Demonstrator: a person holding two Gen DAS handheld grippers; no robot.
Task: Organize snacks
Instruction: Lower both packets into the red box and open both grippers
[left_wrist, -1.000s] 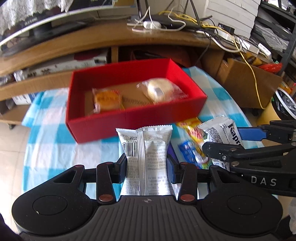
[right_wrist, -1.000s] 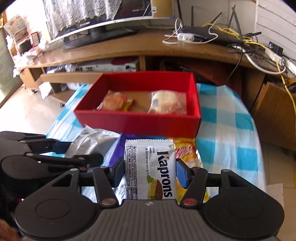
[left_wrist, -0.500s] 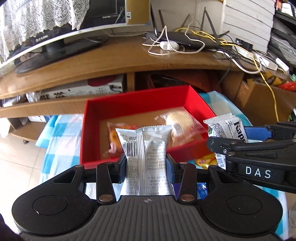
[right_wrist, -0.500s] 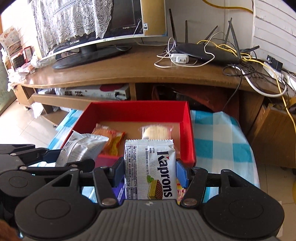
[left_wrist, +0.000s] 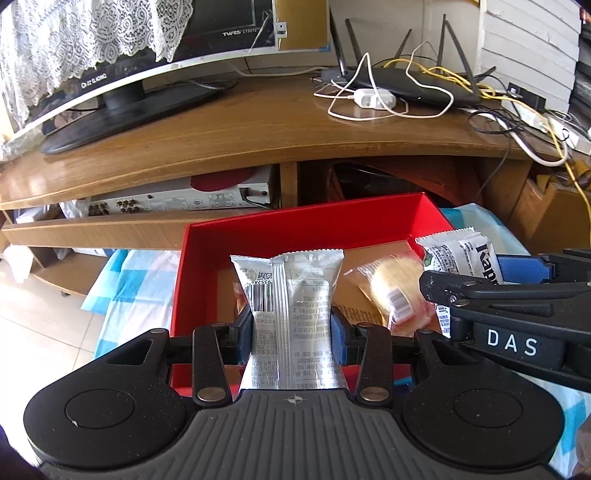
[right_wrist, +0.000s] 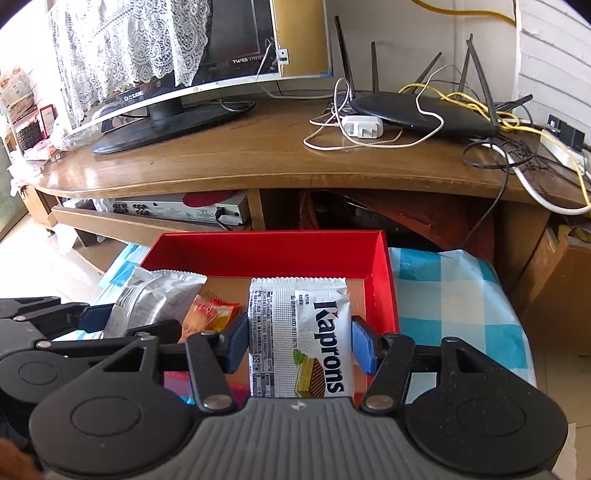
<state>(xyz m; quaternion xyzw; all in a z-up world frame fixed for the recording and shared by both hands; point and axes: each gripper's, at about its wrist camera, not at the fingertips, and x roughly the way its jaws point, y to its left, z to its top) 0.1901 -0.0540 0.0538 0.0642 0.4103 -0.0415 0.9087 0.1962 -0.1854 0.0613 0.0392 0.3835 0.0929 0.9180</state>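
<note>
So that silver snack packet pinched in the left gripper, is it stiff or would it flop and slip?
The silver packet probably holds some shape: it stands upright above the left gripper. Its waist creases where the pads squeeze, so it is likely soft and light. The glossy foil may be slippery.

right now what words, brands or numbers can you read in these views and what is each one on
"Kaprons": white wafer packet in the right gripper
"DAS": black arm of the right gripper, left wrist view
"935284": by the barcode on the silver foil snack packet in the left gripper
"TW25": bezel of the black monitor; smaller text beside it unreadable
Monitor's lower-edge logo: blurred
Fine print on both packets: too small
</note>
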